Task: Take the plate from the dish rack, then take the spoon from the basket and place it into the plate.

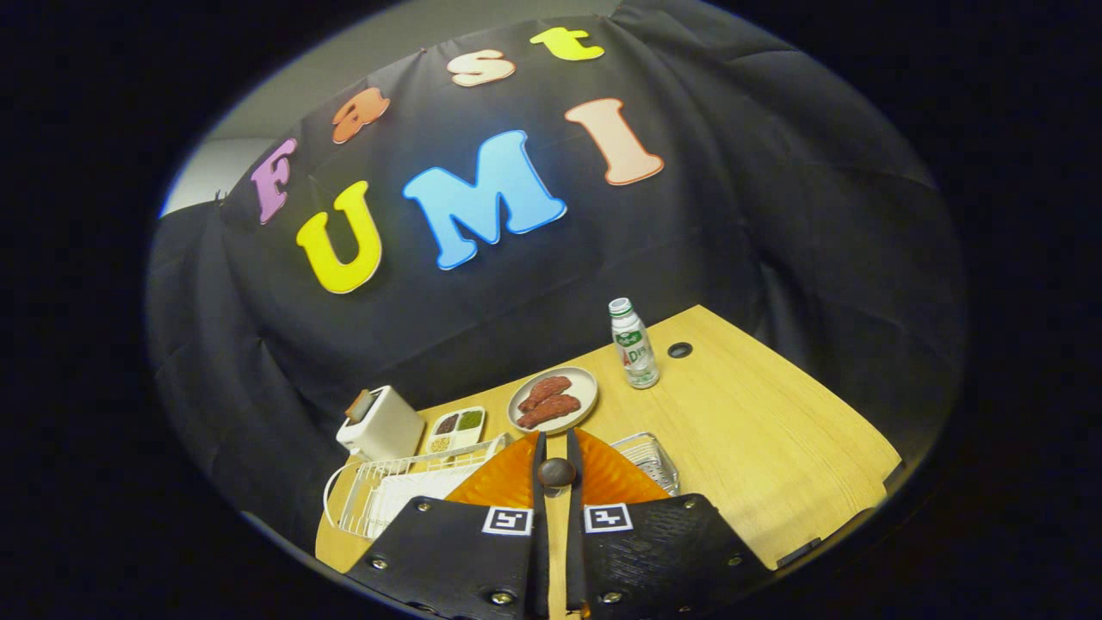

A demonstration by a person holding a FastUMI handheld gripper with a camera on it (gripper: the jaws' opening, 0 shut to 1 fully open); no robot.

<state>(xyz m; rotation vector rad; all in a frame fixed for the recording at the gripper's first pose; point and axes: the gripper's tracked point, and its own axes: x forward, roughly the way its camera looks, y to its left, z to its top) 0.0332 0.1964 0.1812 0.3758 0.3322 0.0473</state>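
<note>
- The gripper sits low in the centre of the frame, its fingers drawn nearly together with only a thin slit between them — nothing clamped.
- The dish rack, white wire, lies at lower left on the worktop; a pale plate seems to rest in it — likely stiff, smooth and breakable, best pinched at the rim.
- The wire basket sits just right of the fingers; I cannot make out the spoon.
</note>
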